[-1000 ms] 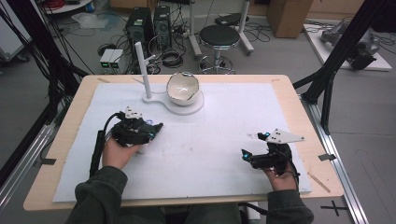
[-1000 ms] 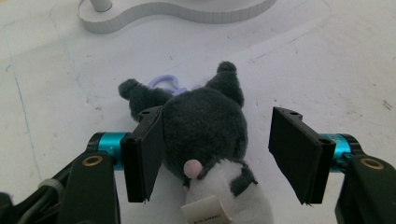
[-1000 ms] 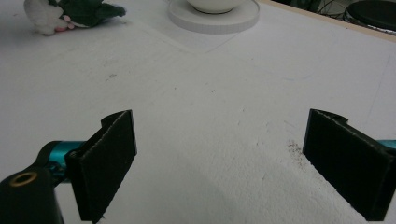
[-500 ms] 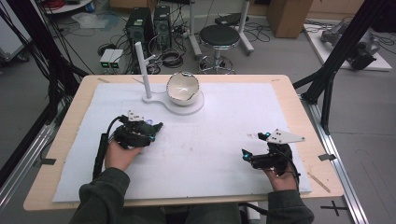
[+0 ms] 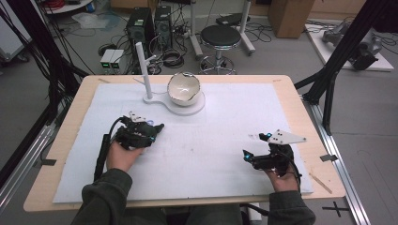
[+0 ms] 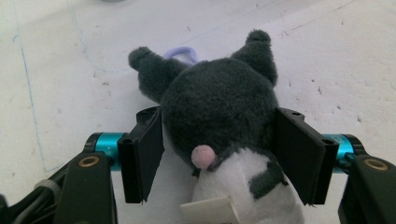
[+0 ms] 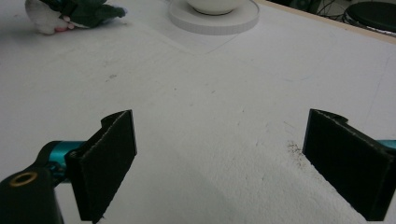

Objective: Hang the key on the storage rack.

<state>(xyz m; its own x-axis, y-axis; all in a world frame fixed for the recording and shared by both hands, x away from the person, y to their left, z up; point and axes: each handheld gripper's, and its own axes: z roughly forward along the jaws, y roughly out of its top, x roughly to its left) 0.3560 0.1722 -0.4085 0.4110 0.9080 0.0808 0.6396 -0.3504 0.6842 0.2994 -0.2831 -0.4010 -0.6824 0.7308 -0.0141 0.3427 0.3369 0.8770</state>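
A plush toy [image 6: 215, 107] with a dark grey head, two ears, a pink nose and a white body lies on the white mat. Its head sits between the jaws of my left gripper [image 6: 219, 158], and both pads touch the fur. These jaws have just been opening a little with the toy still between them. In the high view the left gripper [image 5: 157, 127] is at the mat's left middle. In the right gripper view the plush toy [image 7: 44, 18] lies far off at top left. My right gripper [image 5: 246, 157] rests at the mat's right front, and its jaws [image 7: 219, 163] stand open over bare mat.
A white bowl [image 5: 184, 88] stands on a round white base [image 5: 187, 107] at the back middle, with a white upright post [image 5: 142, 70] beside it. The white mat [image 5: 211, 131] covers the wooden table [image 5: 300, 108]. A stool and cables lie on the floor beyond.
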